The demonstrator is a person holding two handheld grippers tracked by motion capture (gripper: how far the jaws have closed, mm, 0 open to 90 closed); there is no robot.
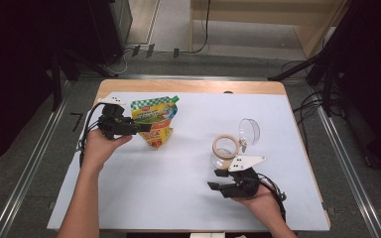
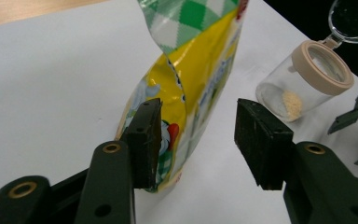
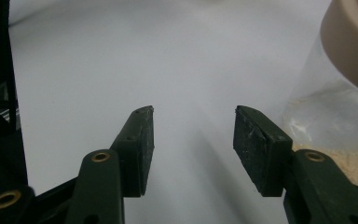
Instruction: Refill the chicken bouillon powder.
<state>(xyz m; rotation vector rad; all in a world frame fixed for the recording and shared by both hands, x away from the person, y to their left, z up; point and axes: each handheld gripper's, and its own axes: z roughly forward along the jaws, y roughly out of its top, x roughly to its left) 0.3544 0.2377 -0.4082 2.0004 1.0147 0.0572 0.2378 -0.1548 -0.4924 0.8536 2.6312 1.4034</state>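
A yellow and green refill pouch (image 1: 154,121) stands upright at the left of the white-covered table (image 1: 168,193). My left gripper (image 1: 144,128) reaches it from the left. In the left gripper view the pouch (image 2: 191,93) stands between the jaws of my left gripper (image 2: 198,112): the left pad touches its edge, the right pad is clear of it. A clear jar (image 1: 225,151) with a beige rim and a flipped-back lid (image 1: 249,131) stands at the right, with some pale powder inside. My right gripper (image 1: 218,187) rests just in front of it, open and empty, the jar (image 3: 340,93) beside its right jaw.
The jar (image 2: 307,79) stands to the right of the pouch, with bare white sheet between them. The table's wooden edge (image 1: 188,87) runs along the far side. Dark stands and cables lie on the floor around the table.
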